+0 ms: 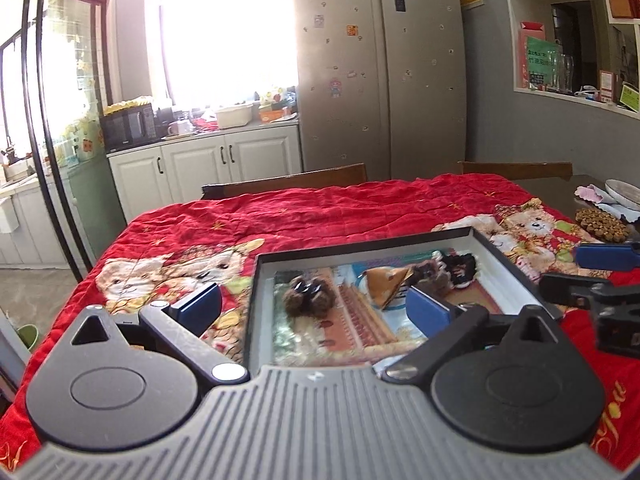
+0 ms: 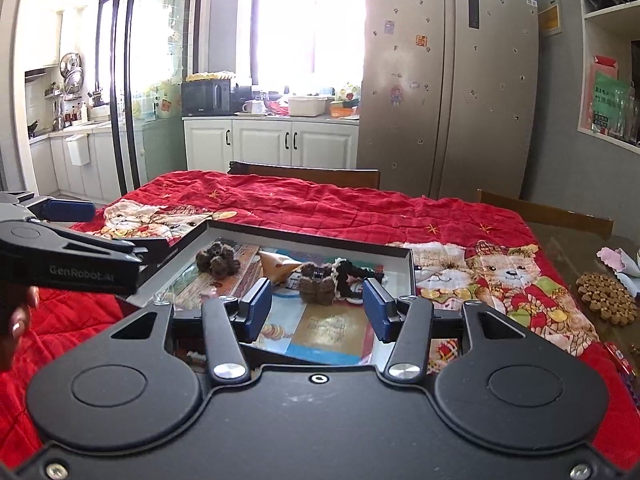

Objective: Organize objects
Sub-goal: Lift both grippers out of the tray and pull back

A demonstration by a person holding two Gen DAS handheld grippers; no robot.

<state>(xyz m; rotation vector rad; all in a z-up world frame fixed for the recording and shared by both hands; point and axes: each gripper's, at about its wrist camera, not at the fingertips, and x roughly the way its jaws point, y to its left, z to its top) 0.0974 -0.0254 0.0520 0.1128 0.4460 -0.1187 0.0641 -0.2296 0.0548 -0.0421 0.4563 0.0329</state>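
A shallow black-rimmed box [image 1: 360, 245] [image 2: 312, 236] lies on a table covered by a red quilt [image 1: 320, 212]. On its picture-printed floor sit a brown fuzzy clip [image 1: 308, 296] [image 2: 218, 260], an orange triangular piece [image 1: 386, 280] [image 2: 278, 266], another brown fuzzy item [image 2: 318, 284] and a black fuzzy one [image 1: 460, 266] [image 2: 348, 276]. My left gripper [image 1: 312, 302] stands wide open over the box's near left corner, holding nothing. My right gripper [image 2: 319, 310] hovers over the box's near edge, its blue pads [image 2: 260, 308] apart, open and bare.
A wooden bead trivet [image 1: 602, 226] [image 2: 606, 298] and a plate [image 1: 624, 192] lie at the table's right end on bare glass. Two chair backs [image 2: 312, 174] stand behind the table. A hand [image 2: 20, 320] grips the left tool.
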